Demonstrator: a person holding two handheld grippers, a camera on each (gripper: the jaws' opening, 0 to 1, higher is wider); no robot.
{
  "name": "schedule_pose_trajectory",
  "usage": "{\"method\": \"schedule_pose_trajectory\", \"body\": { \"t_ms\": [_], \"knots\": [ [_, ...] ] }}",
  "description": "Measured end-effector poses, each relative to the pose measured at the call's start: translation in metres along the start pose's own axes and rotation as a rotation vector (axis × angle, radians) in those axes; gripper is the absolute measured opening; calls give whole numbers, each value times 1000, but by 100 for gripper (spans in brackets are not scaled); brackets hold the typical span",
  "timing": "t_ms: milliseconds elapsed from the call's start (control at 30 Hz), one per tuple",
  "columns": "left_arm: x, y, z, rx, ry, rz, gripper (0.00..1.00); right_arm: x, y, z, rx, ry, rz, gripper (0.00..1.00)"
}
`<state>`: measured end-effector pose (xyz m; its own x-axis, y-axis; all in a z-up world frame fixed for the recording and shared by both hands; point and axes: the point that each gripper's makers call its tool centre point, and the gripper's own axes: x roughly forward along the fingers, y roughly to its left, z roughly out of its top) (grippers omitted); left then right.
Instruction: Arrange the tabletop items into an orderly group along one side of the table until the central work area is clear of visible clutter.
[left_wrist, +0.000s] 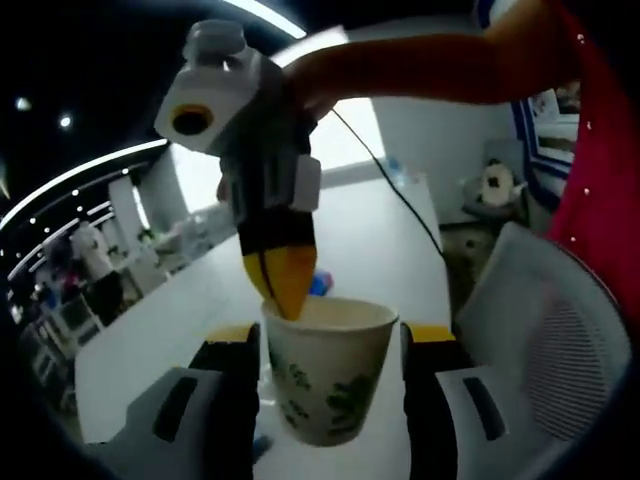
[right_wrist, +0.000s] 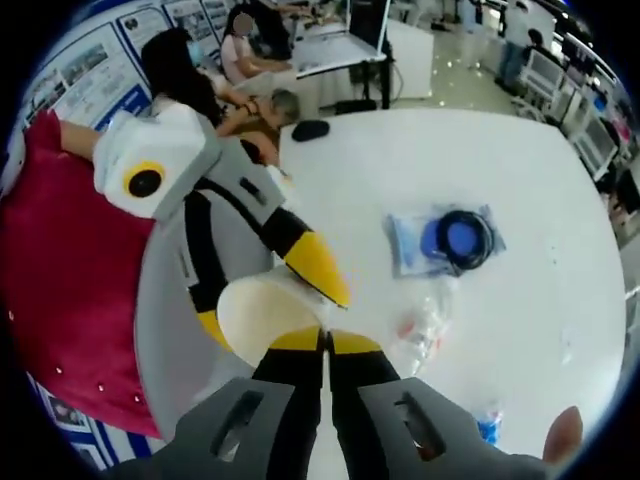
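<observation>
Left gripper (left_wrist: 330, 350) was clenched around one paper cup (left_wrist: 328, 372), its jaws pressing the cup's two sides and holding it upright above the white table (left_wrist: 380, 240). Right gripper (right_wrist: 324, 345) had its jaws closed together, apparently nipping the cup's rim (right_wrist: 262, 312); in the left gripper view its yellow tips (left_wrist: 288, 280) dipped just over the near edge of the cup's mouth.

Two grips on one thin paper cup looked risky: if the hands had drifted apart or twisted against each other, the rim could have torn or the wall buckled, and a tilt would have spilled anything inside, though I could not tell whether the cup held anything.

Beyond the right gripper's tips, one crumpled clear plastic wrapper (right_wrist: 425, 325) lay on the table, and farther ahead sat one clear bag (right_wrist: 440, 242) holding a dark coil with a blue disc. One small dark object (right_wrist: 311, 130) rested at the table's far edge, and a blue scrap (right_wrist: 488, 425) lay close beside the right gripper. One white mesh chair (left_wrist: 545, 320) stood off to the left gripper's side.
</observation>
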<state>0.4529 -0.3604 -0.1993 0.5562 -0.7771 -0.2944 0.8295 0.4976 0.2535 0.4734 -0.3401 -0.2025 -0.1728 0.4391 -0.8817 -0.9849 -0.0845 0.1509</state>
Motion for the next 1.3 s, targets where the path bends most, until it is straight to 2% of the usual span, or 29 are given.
{"method": "schedule_pose_trajectory", "body": {
  "t_ms": [833, 1300],
  "knots": [
    [0, 0, -7, 26, 35, 6, 44, 2, -1, -2, 32, 55, -8, 2],
    [-4, 1, -6, -2, 6, 4, 42, 3, 0, 1, 26, 50, -10, 4]
  ]
}}
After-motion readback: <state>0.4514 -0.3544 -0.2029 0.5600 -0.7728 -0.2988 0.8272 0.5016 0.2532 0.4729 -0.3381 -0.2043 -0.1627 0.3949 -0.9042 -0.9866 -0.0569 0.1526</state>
